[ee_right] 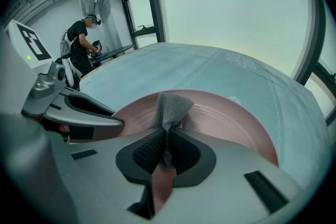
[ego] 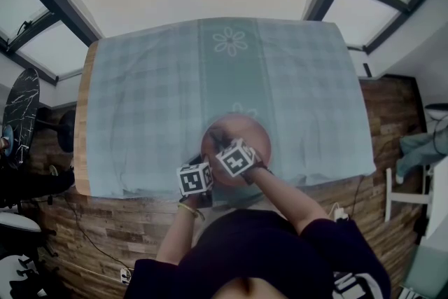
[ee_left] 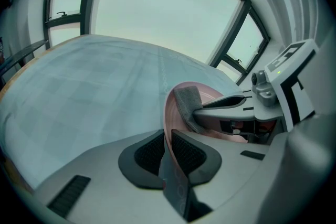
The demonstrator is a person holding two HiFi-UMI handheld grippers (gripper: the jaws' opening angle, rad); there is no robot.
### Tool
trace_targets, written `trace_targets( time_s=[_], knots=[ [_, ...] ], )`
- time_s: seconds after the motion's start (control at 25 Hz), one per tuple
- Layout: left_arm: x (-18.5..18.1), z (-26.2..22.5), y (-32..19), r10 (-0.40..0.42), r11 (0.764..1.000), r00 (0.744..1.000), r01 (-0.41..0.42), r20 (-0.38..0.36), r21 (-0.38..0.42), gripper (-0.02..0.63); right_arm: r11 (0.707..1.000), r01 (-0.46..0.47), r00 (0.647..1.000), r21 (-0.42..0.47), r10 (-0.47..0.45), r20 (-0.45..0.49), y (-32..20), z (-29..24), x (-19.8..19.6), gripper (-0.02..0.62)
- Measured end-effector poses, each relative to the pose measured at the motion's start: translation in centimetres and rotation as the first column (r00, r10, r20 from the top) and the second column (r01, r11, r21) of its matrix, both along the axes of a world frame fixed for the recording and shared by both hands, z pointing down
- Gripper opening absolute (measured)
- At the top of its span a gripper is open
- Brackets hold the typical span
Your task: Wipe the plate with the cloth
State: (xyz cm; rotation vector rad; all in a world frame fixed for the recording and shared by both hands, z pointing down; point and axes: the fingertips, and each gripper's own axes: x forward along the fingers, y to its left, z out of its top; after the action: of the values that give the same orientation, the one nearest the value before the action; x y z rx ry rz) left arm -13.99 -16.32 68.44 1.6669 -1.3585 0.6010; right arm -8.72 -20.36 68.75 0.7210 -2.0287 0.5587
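Observation:
A pink plate (ego: 246,131) is held tilted above the near edge of the table. My left gripper (ee_left: 167,150) is shut on the plate's rim (ee_left: 169,113), which runs edge-on between the dark pads. My right gripper (ee_right: 167,150) is shut on a grey cloth (ee_right: 170,107), bunched between its pads, and the cloth's free end lies against the plate's face (ee_right: 226,118). In the left gripper view the cloth (ee_left: 188,105) rests on the plate beside the right gripper's finger (ee_left: 223,103). From the head view both marker cubes hide the jaws, left gripper (ego: 199,168) and right gripper (ego: 227,143).
A pale blue checked tablecloth (ego: 154,94) with a flower-patterned centre strip covers the table. The wooden table edge (ego: 82,122) shows at the left. Windows surround the table. A person (ee_right: 81,42) stands at another table in the background.

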Motion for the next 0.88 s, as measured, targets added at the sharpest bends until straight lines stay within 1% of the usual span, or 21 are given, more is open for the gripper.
trace_targets(
  time_s=[0.24,0.36,0.52,0.88],
  knots=[
    [-0.1,0.2,0.2,-0.006,1.000,1.000,0.006,0.006,0.000,0.055,1.000,0.012,1.000,-0.006,-0.012,0.014,1.4,0.0,-0.4,0.032],
    [-0.3,0.3,0.3,-0.006,1.000,1.000,0.007,0.019,-0.005,0.055,0.999,0.034,0.999,0.015,-0.034,0.022,1.6,-0.5,-0.7,0.032],
    [-0.1,0.2,0.2,-0.004,1.000,1.000,0.004,0.006,0.005,0.055,1.000,0.020,0.999,-0.016,-0.019,0.050,2.6,-0.4,-1.0,0.032],
    [-0.1,0.3,0.2,-0.001,1.000,1.000,0.001,0.012,0.012,0.055,0.999,0.032,0.996,-0.034,-0.029,0.087,4.1,-0.5,-1.6,0.032]
  ],
)
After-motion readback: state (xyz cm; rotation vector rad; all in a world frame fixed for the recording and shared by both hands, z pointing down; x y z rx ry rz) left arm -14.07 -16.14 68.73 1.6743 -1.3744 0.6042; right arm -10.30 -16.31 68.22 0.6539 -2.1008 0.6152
